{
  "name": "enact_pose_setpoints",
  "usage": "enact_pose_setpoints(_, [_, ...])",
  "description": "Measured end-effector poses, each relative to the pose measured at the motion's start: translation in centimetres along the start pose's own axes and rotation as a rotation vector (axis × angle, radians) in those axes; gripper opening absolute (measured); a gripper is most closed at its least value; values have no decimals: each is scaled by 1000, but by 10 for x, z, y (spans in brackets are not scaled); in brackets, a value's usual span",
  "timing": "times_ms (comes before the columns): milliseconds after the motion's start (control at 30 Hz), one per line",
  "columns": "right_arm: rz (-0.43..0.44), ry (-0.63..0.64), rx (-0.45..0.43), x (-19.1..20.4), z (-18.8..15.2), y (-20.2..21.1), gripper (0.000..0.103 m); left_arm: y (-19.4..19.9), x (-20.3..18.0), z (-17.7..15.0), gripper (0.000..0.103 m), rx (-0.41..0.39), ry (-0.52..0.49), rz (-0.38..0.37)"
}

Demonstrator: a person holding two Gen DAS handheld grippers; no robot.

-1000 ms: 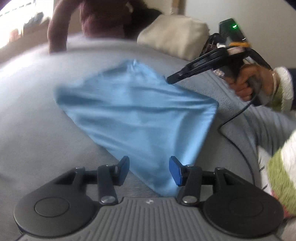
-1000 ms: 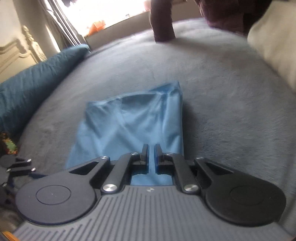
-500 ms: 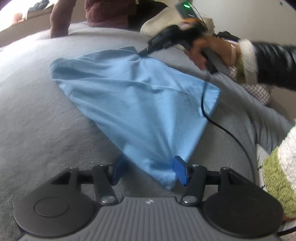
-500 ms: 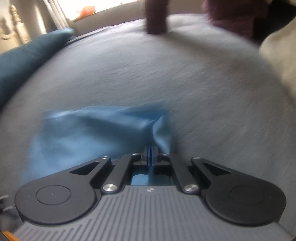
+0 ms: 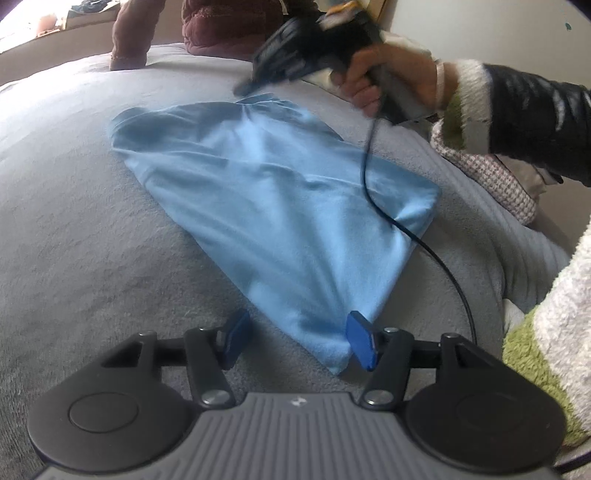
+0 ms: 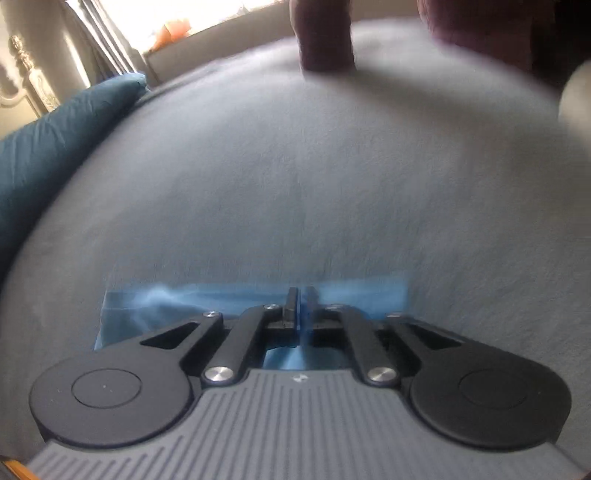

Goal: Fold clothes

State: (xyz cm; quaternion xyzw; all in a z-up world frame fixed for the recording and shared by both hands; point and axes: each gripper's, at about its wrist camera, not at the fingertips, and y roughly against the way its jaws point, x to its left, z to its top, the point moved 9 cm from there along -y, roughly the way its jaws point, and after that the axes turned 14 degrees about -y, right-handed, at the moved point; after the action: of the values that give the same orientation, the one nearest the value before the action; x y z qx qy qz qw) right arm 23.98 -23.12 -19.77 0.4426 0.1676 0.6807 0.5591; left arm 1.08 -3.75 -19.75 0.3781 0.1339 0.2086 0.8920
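Observation:
A light blue garment (image 5: 280, 199) lies spread on the grey bed cover (image 5: 74, 236). My left gripper (image 5: 297, 343) is open, its blue pads on either side of the garment's near corner, low over the cover. My right gripper (image 6: 301, 301) is shut on the garment's far edge (image 6: 177, 295), which shows blurred as a blue strip in the right wrist view. In the left wrist view the right gripper (image 5: 243, 86) sits at the garment's far end, held by a hand, its cable (image 5: 373, 199) trailing across the cloth.
A teal pillow (image 6: 48, 147) lies at the bed's left. A person in dark maroon (image 5: 207, 29) leans on the far side of the bed. A cream pillow and a checked cloth (image 5: 487, 177) lie at the right. A window is behind.
My right gripper closed on the garment's far end and pulled it farther away, stretching the cloth out. My left gripper stayed open near the close corner and dropped slightly nearer to it.

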Motion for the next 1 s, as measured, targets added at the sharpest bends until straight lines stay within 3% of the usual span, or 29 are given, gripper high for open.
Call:
enact_pose_setpoints(67, [94,62,50,29,-9,11,5,1,0,0,59,2,3,-2])
enact_pose_setpoints(133, [224,81,217,54,-34,3,4,1,1,-1,59,2,8,-8])
enact_pose_setpoints(200, [184,130,255,60,-45,-23,3,0,0,-2,59,-2,6,-7])
enact_pose_setpoints(233, [111,161,221,55,-40,-36,0,0,-1,-2,59,-3,5,-7])
enact_pose_setpoints(300, [118,-3,130,37,-16,-37,0,0,-2,-3,59,-4,-1,-2])
enact_pose_setpoints(333, [95,-61,78,30,-4,-31,5,1,-3,-3,59,-2,-5,2])
enact_pose_setpoints(367, [82,-29,51,32,1,-23,5,2,-4,-3,59,3,-10,6])
enact_pose_setpoints(500, [286,60,310,80,-45,-21,5,6,-4,-4,59,12,0,4])
enact_pose_setpoints(600, [203,138,305,86,-59,-51,0,5,-3,-3,59,12,23,5])
enact_pose_setpoints(667, [217,-41,184,69,-31,-48,1,6,-4,-2,59,15,29,10])
enact_pose_setpoints(733, [183,-82,98,55,-13,-29,5,9,-4,-1,59,22,29,18])
enact_pose_setpoints(900, [273,-2,250,54,-15,39,5,12,1,0,59,27,38,32])
enact_pose_setpoints(1000, [231,-7,299,33,-32,57,7,10,2,0,59,29,37,37])
